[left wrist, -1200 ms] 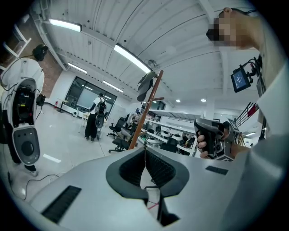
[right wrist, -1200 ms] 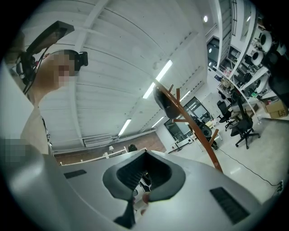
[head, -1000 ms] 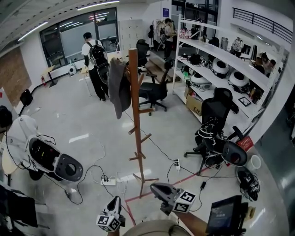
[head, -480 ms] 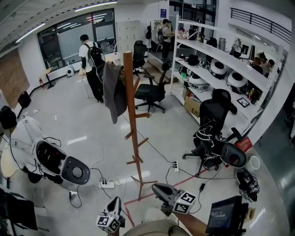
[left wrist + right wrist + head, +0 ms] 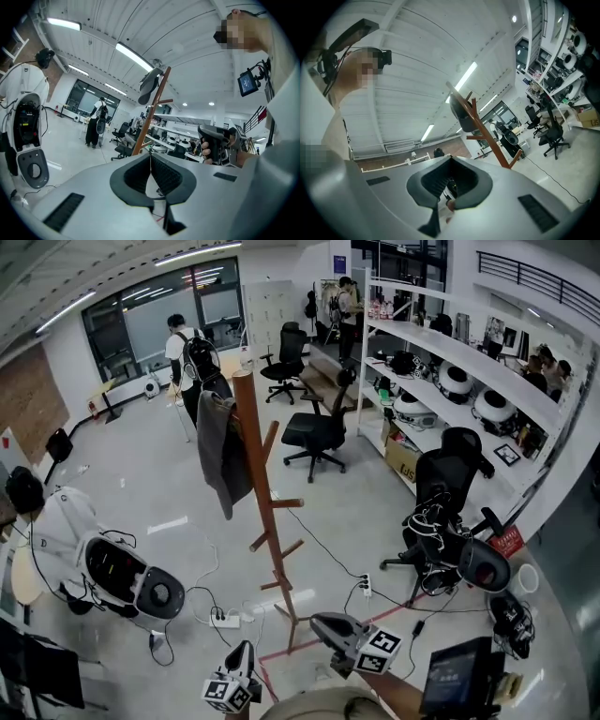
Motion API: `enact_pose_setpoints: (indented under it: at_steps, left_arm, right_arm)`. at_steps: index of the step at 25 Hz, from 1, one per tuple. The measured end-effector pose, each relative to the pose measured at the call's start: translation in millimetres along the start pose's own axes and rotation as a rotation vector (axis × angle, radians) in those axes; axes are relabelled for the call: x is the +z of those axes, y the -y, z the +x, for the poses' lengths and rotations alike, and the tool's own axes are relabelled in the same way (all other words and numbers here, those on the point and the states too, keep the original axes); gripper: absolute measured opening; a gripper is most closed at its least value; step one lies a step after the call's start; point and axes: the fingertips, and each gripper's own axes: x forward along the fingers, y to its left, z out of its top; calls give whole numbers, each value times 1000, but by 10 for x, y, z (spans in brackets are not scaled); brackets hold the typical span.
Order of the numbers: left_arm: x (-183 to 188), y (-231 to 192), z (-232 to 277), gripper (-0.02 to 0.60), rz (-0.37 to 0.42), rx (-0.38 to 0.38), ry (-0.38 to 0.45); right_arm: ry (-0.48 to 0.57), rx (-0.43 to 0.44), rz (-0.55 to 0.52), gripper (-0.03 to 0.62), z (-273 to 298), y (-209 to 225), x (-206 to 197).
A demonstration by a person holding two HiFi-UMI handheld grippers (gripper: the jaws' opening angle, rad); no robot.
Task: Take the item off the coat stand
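Fig.: head view, w/ left & right gripper views. A wooden coat stand [image 5: 265, 512] rises upright from the floor at centre frame. A dark grey jacket [image 5: 221, 460], the only item on it, hangs from a peg near the top on the stand's left side and drapes down about to mid-pole. The lower pegs are bare.

Left gripper [image 5: 240, 651], bottom edge left of centre: jaws fully together, pads meeting in a thin line, nothing between them. Right gripper [image 5: 319, 621], bottom edge right of centre: jaws a little apart, a narrow gap between the pads, nothing gripped. Both are well apart from stand & jacket; in each gripper view the stand shows beyond the jaw tips w/ the jacket at its top.

Surroundings: power strip [image 5: 225, 620] w/ cables on the floor near the stand's base; black office chair [image 5: 317, 427] behind the stand; person w/ backpack [image 5: 192, 357] at upper left; long white shelves [image 5: 469, 362] along the right.
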Motion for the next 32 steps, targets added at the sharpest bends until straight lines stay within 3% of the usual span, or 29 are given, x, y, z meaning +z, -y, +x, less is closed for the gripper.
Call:
enact_pose_setpoints:
  at_steps: [8,32]
  left_arm:
    - [-151,113,330,18,-16,25,5]
    - [-212,191,738,18,-8,82,33]
  right_arm:
    - [27,96,-14,15,45,77,197]
    - [-11,58,30,15,-182,709,239]
